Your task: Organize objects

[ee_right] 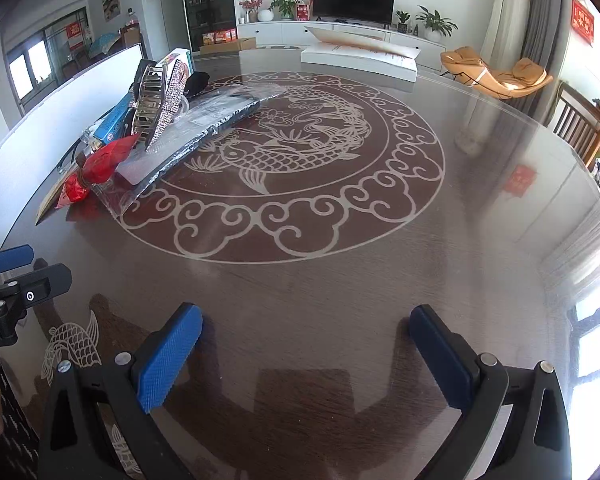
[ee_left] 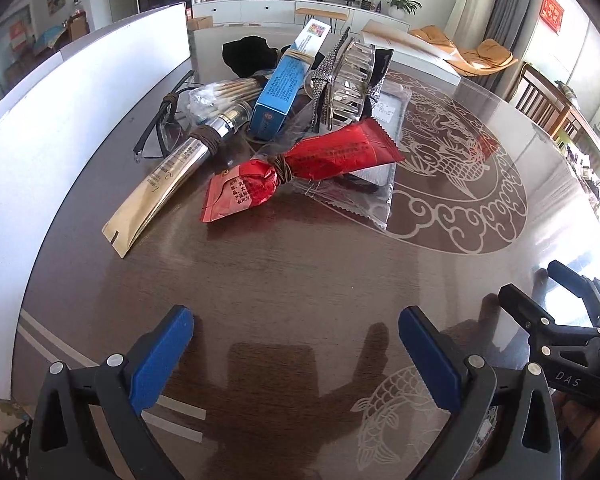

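- While both pairs of tongs hang low over the near edge of the tabletop point(ee_right: 340, 280), nothing has been picked up yet; I'd judge the sorting is only about to begin.
- Left tongs point(ee_left: 296, 354) stand wide open and empty, blue pads apart above bare wood. Right tongs point(ee_right: 306, 354) are likewise spread and hold nothing.
- From the left wrist view the pile sits at 12 o'clock, well apart from the tongs; from the right wrist view it lies off at 10 o'clock.
- Nearest is a red packet point(ee_left: 300, 170), pinched at its waist by a band, lying across a clear flat bag point(ee_left: 364, 196).
- At 11 o'clock lies a gold tube point(ee_left: 168, 184) with a silver neck, also banded, its flat end toward us.
- Behind it a blue box point(ee_left: 286, 88) leans tilted on the heap, with a bundle of swabs point(ee_left: 224, 94) just beside it and black glasses point(ee_left: 160, 128) at the left fringe.
- A sparkly hair clip point(ee_left: 348, 80) stands on edge at the back, next to a black cloth point(ee_left: 248, 54).
- Next move, I'd guess, is the red packet: it is closest and on top, so a forward reach and a pinch near the banded waist should lift it cleanly.
- Things overlap, so pulling one may drag the clear bag or tip the box.
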Available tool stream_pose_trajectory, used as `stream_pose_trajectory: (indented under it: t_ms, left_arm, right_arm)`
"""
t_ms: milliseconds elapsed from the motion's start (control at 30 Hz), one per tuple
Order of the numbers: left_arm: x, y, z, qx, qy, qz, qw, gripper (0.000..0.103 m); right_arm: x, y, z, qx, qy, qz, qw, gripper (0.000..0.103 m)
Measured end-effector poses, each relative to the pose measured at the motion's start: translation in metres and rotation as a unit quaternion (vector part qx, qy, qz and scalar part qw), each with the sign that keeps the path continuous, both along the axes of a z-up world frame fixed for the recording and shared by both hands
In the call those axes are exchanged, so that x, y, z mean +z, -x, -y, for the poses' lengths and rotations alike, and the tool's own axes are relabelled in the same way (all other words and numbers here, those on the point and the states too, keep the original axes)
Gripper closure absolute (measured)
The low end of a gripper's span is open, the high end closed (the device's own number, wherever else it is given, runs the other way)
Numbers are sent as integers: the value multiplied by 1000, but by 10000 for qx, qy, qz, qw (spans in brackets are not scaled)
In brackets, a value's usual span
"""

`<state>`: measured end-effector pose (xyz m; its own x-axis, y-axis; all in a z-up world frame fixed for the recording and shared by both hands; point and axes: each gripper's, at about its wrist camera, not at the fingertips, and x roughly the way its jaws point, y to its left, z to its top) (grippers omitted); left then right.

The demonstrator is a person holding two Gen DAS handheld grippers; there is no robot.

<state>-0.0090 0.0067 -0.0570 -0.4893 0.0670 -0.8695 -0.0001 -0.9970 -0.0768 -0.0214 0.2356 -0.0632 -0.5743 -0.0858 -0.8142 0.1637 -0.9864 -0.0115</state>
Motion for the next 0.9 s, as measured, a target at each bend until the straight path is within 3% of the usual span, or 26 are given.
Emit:
stream_pose_trajectory:
  t_ms: [900]
  left_arm:
    - [0, -1, -3, -47, 137, 44, 9999, 0]
  right_arm:
    - [-1, 1, 1, 1, 2, 1, 10000, 0]
